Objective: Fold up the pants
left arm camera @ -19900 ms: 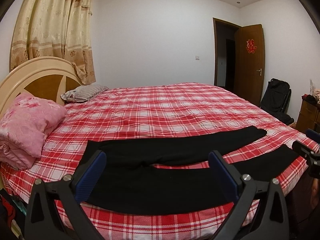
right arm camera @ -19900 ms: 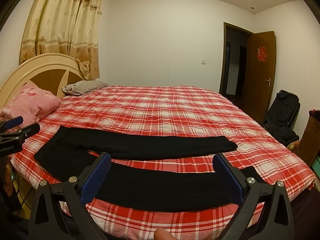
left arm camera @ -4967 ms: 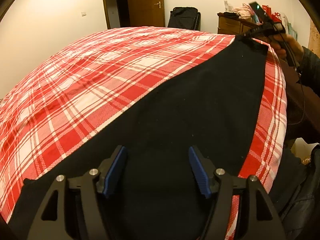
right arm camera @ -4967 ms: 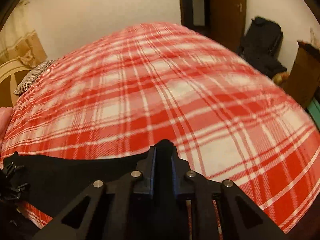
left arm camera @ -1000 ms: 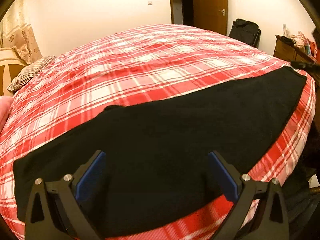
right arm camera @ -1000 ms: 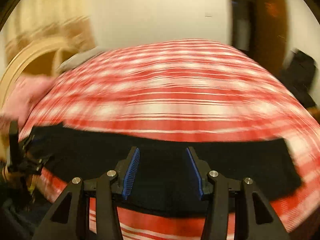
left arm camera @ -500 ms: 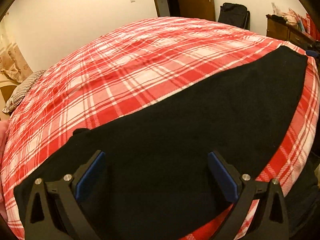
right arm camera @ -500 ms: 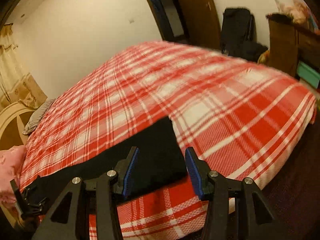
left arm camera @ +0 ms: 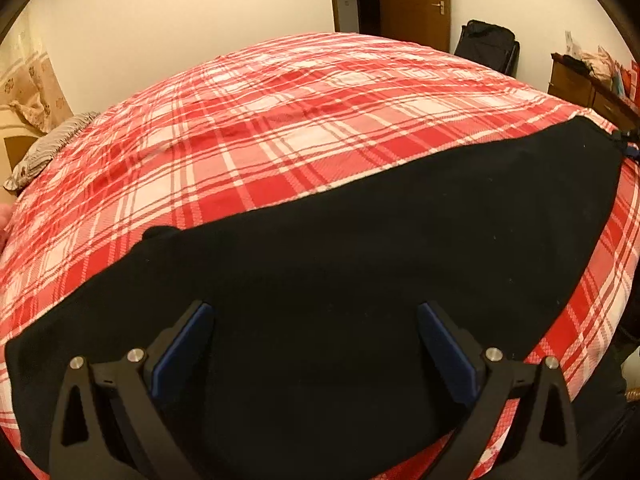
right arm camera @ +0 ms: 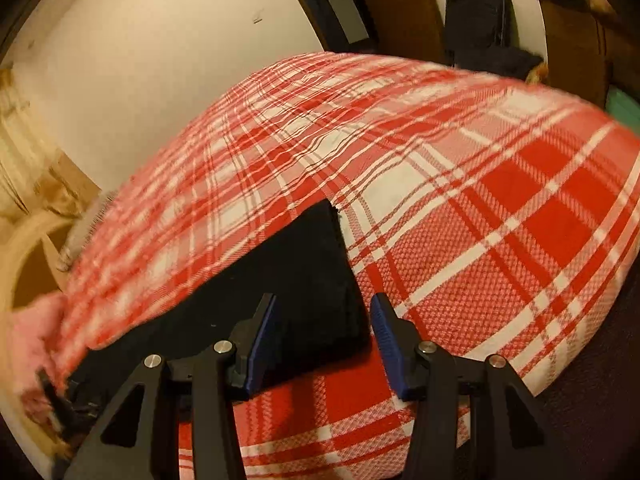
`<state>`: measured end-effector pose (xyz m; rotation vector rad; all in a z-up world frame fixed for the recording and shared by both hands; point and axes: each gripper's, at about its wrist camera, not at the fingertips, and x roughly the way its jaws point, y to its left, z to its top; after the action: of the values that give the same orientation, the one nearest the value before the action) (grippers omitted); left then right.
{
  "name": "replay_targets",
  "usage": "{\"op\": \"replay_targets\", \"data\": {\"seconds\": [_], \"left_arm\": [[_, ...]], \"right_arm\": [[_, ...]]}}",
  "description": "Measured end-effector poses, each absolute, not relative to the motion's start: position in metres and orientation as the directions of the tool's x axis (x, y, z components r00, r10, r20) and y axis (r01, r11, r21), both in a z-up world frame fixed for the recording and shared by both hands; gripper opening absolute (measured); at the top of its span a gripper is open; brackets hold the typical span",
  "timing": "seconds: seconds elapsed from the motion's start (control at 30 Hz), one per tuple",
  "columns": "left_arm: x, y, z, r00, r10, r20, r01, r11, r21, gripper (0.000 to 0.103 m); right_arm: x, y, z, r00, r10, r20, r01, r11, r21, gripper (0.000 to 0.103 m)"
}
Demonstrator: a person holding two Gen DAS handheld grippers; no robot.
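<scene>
The black pants (left arm camera: 360, 264) lie flat along the near edge of the red plaid bed (left arm camera: 280, 120), folded lengthwise with one leg over the other. My left gripper (left arm camera: 316, 344) is open, its blue pads wide apart just above the waist end, holding nothing. In the right wrist view the cuff end of the pants (right arm camera: 304, 280) lies on the bed. My right gripper (right arm camera: 322, 332) is open and empty, its jaws straddling the near corner of the cuff. The right gripper's tip (left arm camera: 628, 148) shows at the far cuff in the left view.
A grey pillow (left arm camera: 48, 148) and a pink quilt (right arm camera: 32, 324) lie at the headboard end. A wooden door (left arm camera: 416, 0), a black bag (left arm camera: 486, 50) and a wooden dresser (left arm camera: 588, 88) stand beyond the bed's foot. The bed drops off at its near edge (right arm camera: 520, 380).
My right gripper has swung from mid-pants to the cuff end and come down close over its corner. My left gripper has lowered slightly over the waist end. Both stayed open.
</scene>
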<state>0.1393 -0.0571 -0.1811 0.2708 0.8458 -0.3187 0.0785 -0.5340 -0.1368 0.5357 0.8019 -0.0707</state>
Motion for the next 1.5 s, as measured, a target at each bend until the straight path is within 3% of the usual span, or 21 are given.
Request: {"op": "replay_targets", "data": {"seconds": [0.2,0.27,0.37,0.53,0.97,1.5], "left_arm": [[0.14,-0.056,-0.183,0.617,-0.172,-0.768,0.373,0.923,0.094,0.103],[0.14,-0.057,-0.183,0.617,-0.169,-0.768,0.372,0.923,0.096,0.103],[0.138,-0.058,-0.181,0.619,-0.162,-0.768,0.374,0.921,0.107,0.103],[0.137,-0.057,-0.18,0.618,-0.162,-0.769,0.376,0.92,0.108,0.103],[0.119,-0.043,-0.15,0.641,-0.211,-0.738,0.38,0.922,0.066,0.103],[0.112,-0.014,-0.154,0.646,-0.234,-0.727,0.347,0.938,0.007,0.103]], "right_arm": [[0.082,-0.54,-0.142,0.691,0.2,-0.695,0.243,0.841,0.484,0.049],[0.083,-0.538,-0.142,0.695,0.187,-0.694,0.241,0.849,0.47,0.043],[0.081,-0.54,-0.143,0.711,0.213,-0.67,0.226,0.833,0.504,0.016],[0.077,-0.524,-0.135,0.748,0.228,-0.623,0.176,0.837,0.517,0.015],[0.071,-0.424,-0.082,0.799,0.261,-0.542,-0.046,0.925,0.376,0.015],[0.098,-0.304,-0.068,0.724,0.41,-0.554,-0.275,0.909,0.314,0.015]]}}
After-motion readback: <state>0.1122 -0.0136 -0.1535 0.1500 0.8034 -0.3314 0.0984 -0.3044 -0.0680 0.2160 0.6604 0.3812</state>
